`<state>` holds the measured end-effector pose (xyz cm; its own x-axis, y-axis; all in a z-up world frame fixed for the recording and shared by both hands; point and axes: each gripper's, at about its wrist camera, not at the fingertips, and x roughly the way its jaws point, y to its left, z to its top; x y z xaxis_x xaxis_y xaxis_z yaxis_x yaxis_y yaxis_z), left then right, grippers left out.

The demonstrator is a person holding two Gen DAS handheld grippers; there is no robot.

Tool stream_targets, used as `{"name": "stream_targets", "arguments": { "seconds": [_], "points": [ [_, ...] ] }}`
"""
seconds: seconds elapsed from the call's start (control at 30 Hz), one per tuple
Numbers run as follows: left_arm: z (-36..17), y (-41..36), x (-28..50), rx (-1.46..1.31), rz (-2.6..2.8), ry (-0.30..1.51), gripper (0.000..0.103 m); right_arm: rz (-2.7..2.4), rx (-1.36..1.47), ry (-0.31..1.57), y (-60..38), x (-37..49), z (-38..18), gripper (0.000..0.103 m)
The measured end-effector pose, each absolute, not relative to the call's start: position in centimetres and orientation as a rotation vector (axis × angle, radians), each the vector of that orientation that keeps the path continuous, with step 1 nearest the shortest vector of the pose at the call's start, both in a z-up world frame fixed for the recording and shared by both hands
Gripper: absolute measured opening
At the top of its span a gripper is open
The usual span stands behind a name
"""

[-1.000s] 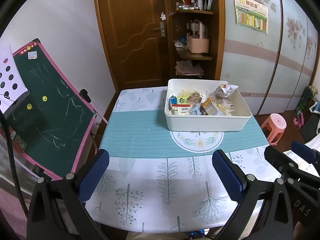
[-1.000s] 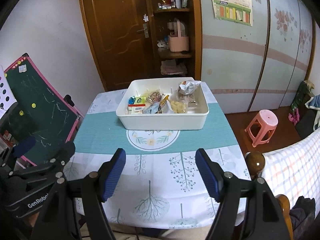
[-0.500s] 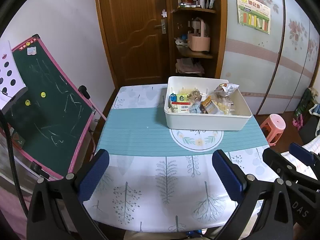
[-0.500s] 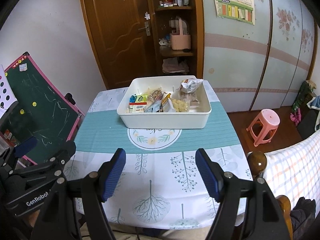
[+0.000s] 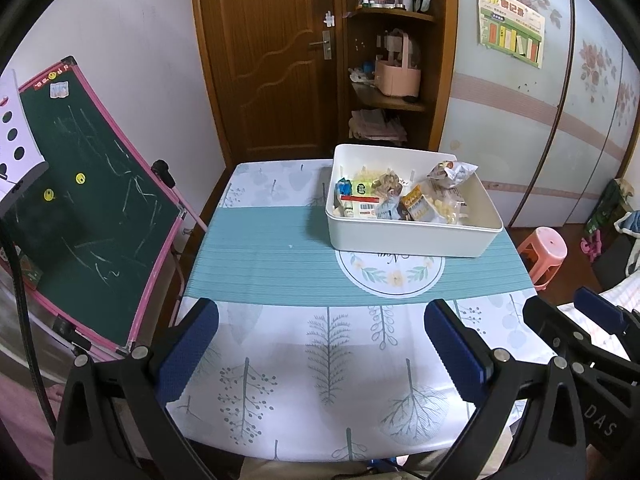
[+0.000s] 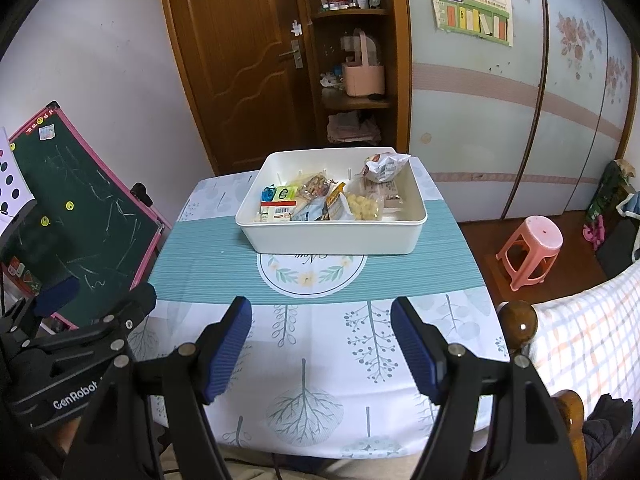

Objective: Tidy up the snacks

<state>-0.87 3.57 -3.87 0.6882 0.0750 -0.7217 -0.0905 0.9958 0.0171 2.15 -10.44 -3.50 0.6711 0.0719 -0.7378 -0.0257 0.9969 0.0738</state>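
A white plastic bin (image 5: 408, 236) (image 6: 332, 236) stands on the far half of the table and holds several snack packets (image 5: 400, 200) (image 6: 320, 200), one crumpled bag (image 6: 382, 166) lying on the bin's far right side. My left gripper (image 5: 320, 344) is open and empty above the table's near edge. My right gripper (image 6: 322, 348) is open and empty, also over the near edge. Each gripper shows at the edge of the other's view. Both are well short of the bin.
The table (image 5: 320, 360) has a leaf-print cloth with a teal runner (image 6: 208, 264). A green chalkboard (image 5: 80, 208) leans at the left. A pink stool (image 6: 530, 252) and a wooden chair post (image 6: 518, 324) are at the right. A door and shelves stand behind.
Both grippers have pulled back and risen slightly, so the bin looks a little farther away. The jaws stay open. Nothing on the table moved.
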Motion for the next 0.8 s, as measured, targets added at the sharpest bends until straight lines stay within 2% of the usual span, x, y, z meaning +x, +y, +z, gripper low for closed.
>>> {"name": "stream_targets", "arguments": {
  "seconds": [0.8],
  "points": [
    [-4.36, 3.4, -0.71, -0.017, 0.094, 0.825, 0.102, 0.062, 0.076, 0.857, -10.63, 2.63, -4.24, 0.073]
  ]
}}
